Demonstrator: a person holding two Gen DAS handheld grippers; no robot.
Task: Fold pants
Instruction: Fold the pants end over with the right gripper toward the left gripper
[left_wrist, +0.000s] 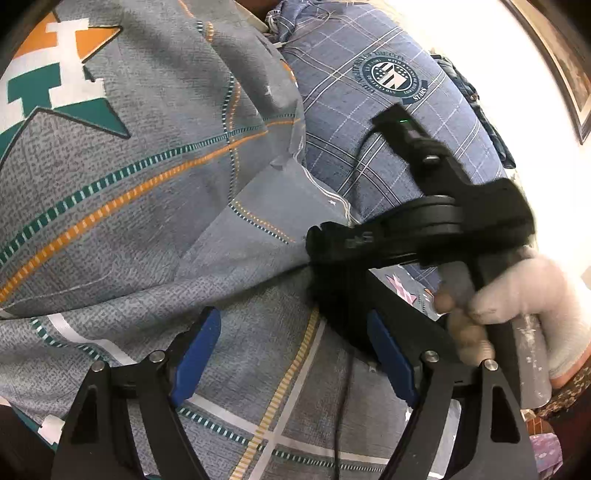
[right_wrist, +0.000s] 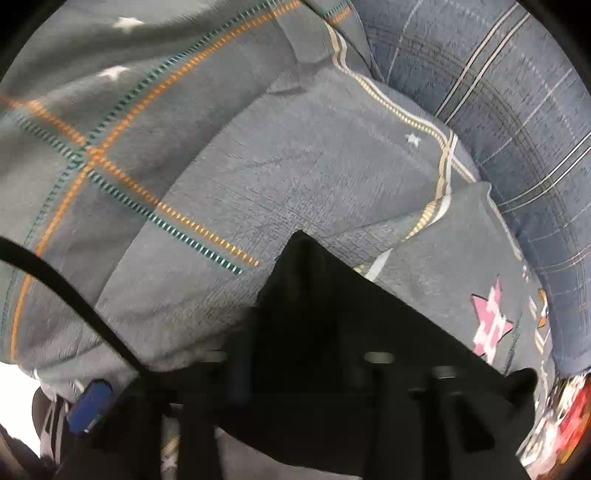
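Pants: a dark, near-black cloth (right_wrist: 332, 325) fills the near middle of the right wrist view, one corner of it peaking up over the grey bedsheet (right_wrist: 280, 184); in the left wrist view the same dark cloth (left_wrist: 340, 295) shows between the two tools, just right of centre.
Surface: the bedsheet carries orange and teal dashed lines and star prints; a blue plaid pillow (left_wrist: 388, 122) lies at the far right.
Left gripper (left_wrist: 295, 358): spread wide, blue pads (left_wrist: 197, 356) well apart, nothing between them; it hangs over the sheet with the dark cloth just beside its right pad.
Right gripper (left_wrist: 347, 240): seen from the left wrist camera as a black tool crossing the right of the frame, worked by a white-gloved hand (left_wrist: 517, 306); in its own view the fingers are blurred and buried in the dark cloth, so whether it is clenched on the fabric cannot be told.
Cable: a thin black lead (left_wrist: 341, 406) runs across the sheet near the left gripper.
Step in hand (judged): gathering an edge of the pants for a fold.
Doing it well: the left gripper should close on the pants alone, at a hem or edge, not on the sheet below; both tools should lift level, so the fold lands square; the cable should be kept out of the pinch.
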